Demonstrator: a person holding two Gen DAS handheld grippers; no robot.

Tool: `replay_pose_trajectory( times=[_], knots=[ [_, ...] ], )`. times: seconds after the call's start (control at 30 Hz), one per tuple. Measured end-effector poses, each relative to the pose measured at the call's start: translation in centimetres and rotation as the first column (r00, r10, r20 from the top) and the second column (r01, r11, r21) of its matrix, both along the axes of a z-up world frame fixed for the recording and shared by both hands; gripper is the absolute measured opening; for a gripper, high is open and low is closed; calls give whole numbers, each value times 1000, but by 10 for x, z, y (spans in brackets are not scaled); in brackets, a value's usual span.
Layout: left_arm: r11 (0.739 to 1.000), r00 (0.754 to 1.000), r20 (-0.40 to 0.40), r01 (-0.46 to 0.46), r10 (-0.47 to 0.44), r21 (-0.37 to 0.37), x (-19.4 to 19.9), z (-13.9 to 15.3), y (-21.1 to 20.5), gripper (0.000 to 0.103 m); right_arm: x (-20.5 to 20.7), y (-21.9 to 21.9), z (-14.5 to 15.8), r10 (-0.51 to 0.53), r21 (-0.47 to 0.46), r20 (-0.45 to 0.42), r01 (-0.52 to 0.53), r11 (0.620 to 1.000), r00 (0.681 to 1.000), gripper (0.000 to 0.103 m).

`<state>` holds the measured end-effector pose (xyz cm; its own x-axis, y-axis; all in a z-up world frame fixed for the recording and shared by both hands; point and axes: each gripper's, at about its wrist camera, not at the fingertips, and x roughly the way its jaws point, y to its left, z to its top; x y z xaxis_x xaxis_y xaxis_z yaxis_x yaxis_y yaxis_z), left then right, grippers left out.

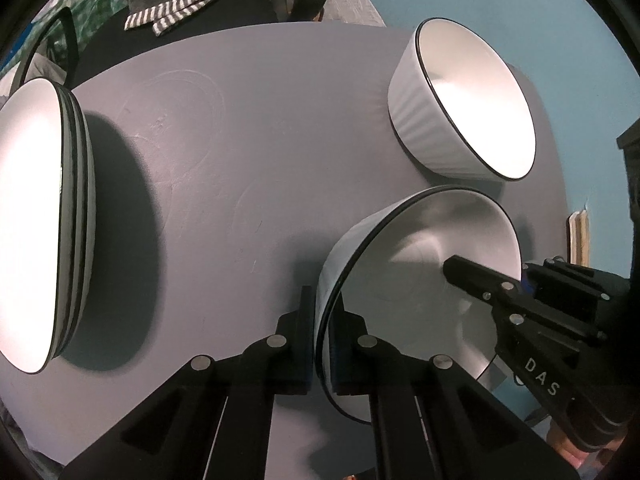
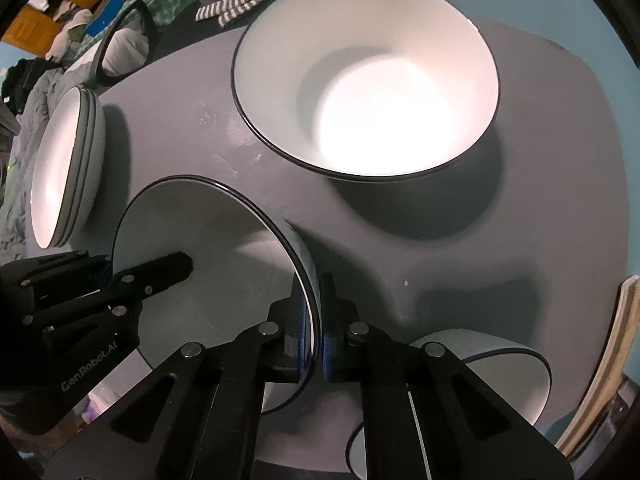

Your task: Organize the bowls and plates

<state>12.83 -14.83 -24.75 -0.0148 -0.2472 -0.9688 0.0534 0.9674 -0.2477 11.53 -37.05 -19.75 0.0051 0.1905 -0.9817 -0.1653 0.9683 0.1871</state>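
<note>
A white bowl with a thin black rim [image 1: 420, 240] stands on the grey table [image 1: 240, 140]. Both grippers grip it on opposite sides. My left gripper [image 1: 323, 312] is shut on the bowl's near rim, one finger inside and one outside. In the right wrist view my right gripper [image 2: 313, 292] pinches the rim of the same bowl [image 2: 208, 248] in the same way. Each view shows the other gripper across the bowl: the right gripper [image 1: 490, 270] and the left gripper [image 2: 140, 266]. A stack of white plates [image 1: 40, 220] sits at the left, also seen as the stack [image 2: 64, 168].
A second white bowl [image 1: 460, 100] stands farther back on the table, shown large as the bowl [image 2: 368, 80]. A third bowl [image 2: 500, 368] sits close beside the right gripper. A person in dark clothes with a striped hem [image 1: 180, 4] stands behind the table.
</note>
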Motion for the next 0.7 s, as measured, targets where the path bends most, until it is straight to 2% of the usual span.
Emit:
replay_pose_trajectory(
  times=[0.3, 0.7],
  knots=[
    [1000, 999, 38, 20, -21, 19, -2, 25, 4, 5, 3, 16, 16, -24, 4, 25, 24, 1000, 999, 5],
    [996, 988, 127, 83, -84, 16, 17, 80, -17, 5, 16, -3, 63, -80, 4, 73, 80, 997, 994, 5]
  ],
)
